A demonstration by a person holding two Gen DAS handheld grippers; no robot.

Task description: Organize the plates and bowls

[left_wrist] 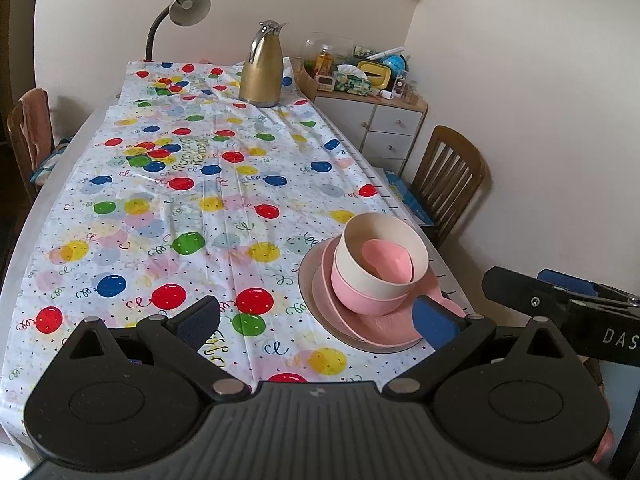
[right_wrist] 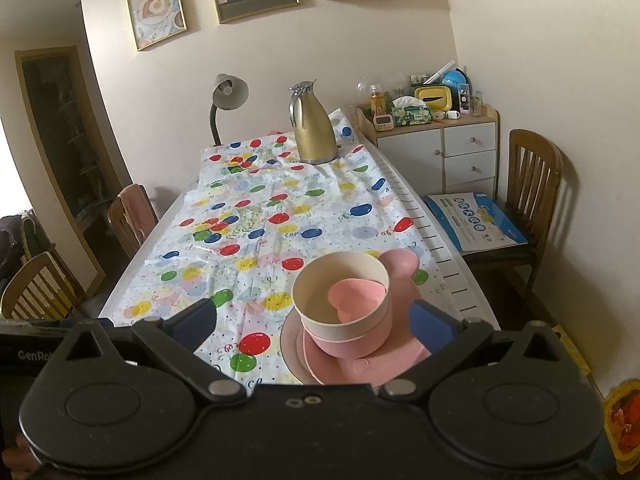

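One stack stands at the table's near right edge: a grey-rimmed plate, pink plates, a pink bowl and a cream bowl on top. A small pink dish lies tilted inside the cream bowl. My left gripper is open, left of the stack, its right fingertip over the pink plate's rim. In the right wrist view my right gripper is open, with the cream bowl, pink bowl and pink plates showing between its fingers. Neither holds anything.
A gold thermos jug stands at the far end of the balloon-print tablecloth, beside a grey desk lamp. Wooden chairs flank the table; one holds a blue booklet. A cluttered white cabinet fills the corner.
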